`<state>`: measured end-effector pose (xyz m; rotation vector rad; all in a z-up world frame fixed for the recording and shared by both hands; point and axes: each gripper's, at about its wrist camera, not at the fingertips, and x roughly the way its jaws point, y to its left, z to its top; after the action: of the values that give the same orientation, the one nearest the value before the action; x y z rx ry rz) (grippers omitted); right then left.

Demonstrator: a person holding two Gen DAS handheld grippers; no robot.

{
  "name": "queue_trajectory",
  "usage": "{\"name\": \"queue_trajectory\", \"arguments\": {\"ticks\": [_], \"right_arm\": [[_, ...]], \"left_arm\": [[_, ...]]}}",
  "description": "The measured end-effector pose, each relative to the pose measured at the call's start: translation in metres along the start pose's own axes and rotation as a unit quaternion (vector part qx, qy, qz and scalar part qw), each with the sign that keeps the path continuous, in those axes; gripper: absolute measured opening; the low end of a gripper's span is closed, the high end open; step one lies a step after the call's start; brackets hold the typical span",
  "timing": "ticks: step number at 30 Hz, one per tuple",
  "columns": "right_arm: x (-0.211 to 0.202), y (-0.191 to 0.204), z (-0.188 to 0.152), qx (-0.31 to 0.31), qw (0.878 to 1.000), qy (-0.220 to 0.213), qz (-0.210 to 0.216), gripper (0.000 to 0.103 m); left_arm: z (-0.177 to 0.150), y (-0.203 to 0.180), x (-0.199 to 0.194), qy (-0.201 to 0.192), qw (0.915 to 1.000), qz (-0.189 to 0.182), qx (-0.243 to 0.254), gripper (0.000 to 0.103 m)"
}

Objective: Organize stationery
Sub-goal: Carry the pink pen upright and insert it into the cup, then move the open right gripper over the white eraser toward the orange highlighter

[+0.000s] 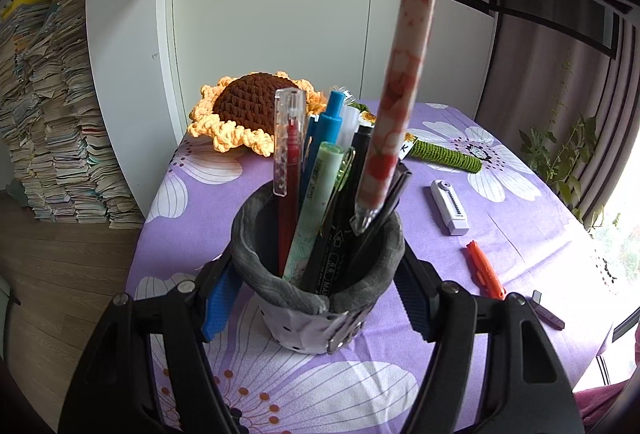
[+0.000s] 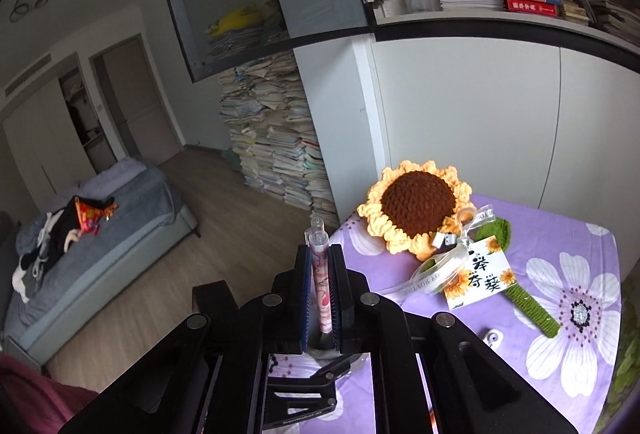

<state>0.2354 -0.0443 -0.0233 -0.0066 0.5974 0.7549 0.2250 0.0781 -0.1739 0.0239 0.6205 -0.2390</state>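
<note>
The pink pen (image 1: 404,74) stands nearly upright with its clear tip just inside the mouth of the cup (image 1: 320,298), resting among the pens already there; its upper end runs out of the top of the left wrist view. The right gripper (image 2: 320,290) has its jaws clamped on that pen, the patterned barrel pressed between the two pads and the clear cap end (image 2: 317,232) poking out past them. The cup, grey inside with a pale dotted wall, stands on the purple floral cloth (image 1: 520,234) and holds a red pen (image 1: 286,170) with a clear cap, a blue pen (image 1: 328,126), a pale green pen (image 1: 316,210), a black marker (image 1: 340,234) and further dark pens at its right side. The left gripper (image 1: 316,302) has its jaws set around the cup, one blue pad on each side; whether the pads press the wall I cannot tell. Right of the cup lie a white eraser (image 1: 450,208), an orange pen (image 1: 484,266) and, nearer the cloth's edge, a small dark piece (image 1: 546,310). Behind the cup lies a crocheted sunflower (image 2: 416,210) with a green stem (image 2: 532,306) and a card (image 2: 478,280). Left of the cup, on the floor past the table, stands a tall stack of books (image 1: 56,122).
</note>
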Motion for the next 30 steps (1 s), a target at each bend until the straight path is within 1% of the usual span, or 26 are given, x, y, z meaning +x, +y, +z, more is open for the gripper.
{"name": "queue_trajectory", "arguments": {"ticks": [5, 14, 22, 26, 30], "right_arm": [[0.02, -0.007, -0.008, 0.012, 1.0, 0.028, 0.003, 0.009], [0.033, -0.007, -0.016, 0.005, 0.999, 0.051, 0.005, 0.009], [0.044, -0.013, -0.03, 0.009, 0.996, 0.087, 0.005, 0.009], [0.043, -0.019, -0.034, 0.022, 0.995, 0.094, 0.008, 0.009], [0.034, -0.025, -0.036, 0.029, 0.996, 0.085, 0.003, 0.009]], "left_arm": [[0.0, 0.001, 0.0, 0.0, 1.0, -0.002, 0.0, 0.069], [0.001, 0.002, 0.001, 0.001, 1.0, -0.004, 0.0, 0.069], [0.001, 0.001, 0.002, 0.003, 1.0, -0.001, 0.003, 0.069], [0.0, 0.001, 0.004, 0.004, 1.0, 0.0, 0.005, 0.069], [0.0, 0.001, 0.003, 0.005, 1.0, -0.001, 0.005, 0.069]]}}
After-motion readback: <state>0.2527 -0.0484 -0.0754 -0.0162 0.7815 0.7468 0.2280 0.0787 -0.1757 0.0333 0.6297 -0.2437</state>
